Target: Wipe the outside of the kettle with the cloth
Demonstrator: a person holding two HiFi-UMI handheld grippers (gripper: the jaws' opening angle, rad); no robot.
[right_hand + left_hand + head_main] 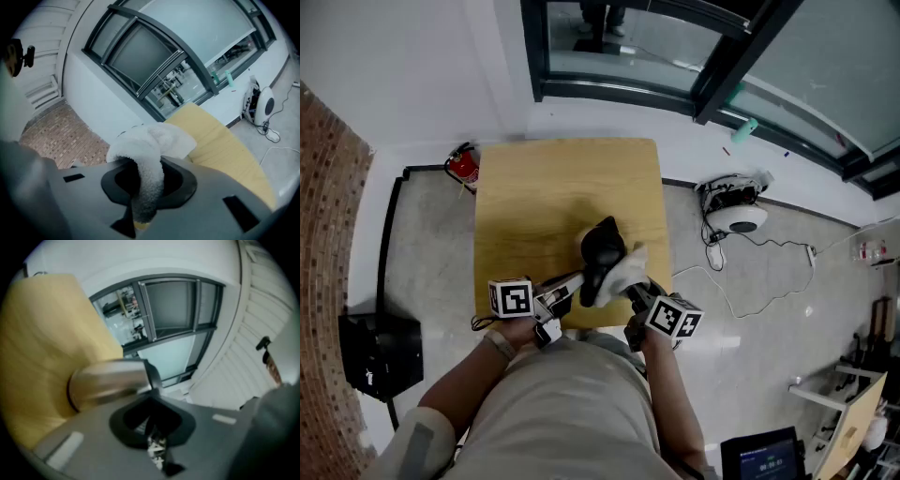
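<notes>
Jaws of the right gripper (pixel 636 287) are clamped on the cloth (pixel 150 140); a white fold runs down between them and bunches up just past their tips. The cloth rests against the right side of the kettle (pixel 602 248). The left gripper (pixel 577 287) has its jaws pressed together, and a black part of the kettle meets their tips. We cannot tell whether it is pinched there. In the left gripper view the kettle's steel body lies just beyond those jaws.

From the head view we see both grippers come in from the near side, left and right of the kettle. The kettle stands on the table (pixel 544 197) near its front edge, right of the middle. The rest of the wooden top is bare.

Further out, a red extinguisher (pixel 463 167) sits on the floor by the table's far left corner. A white device (pixel 736 217) with cables lies on the floor to the right, and a black box (pixel 380 352) sits to the left by the brick wall (pixel 328 281).
</notes>
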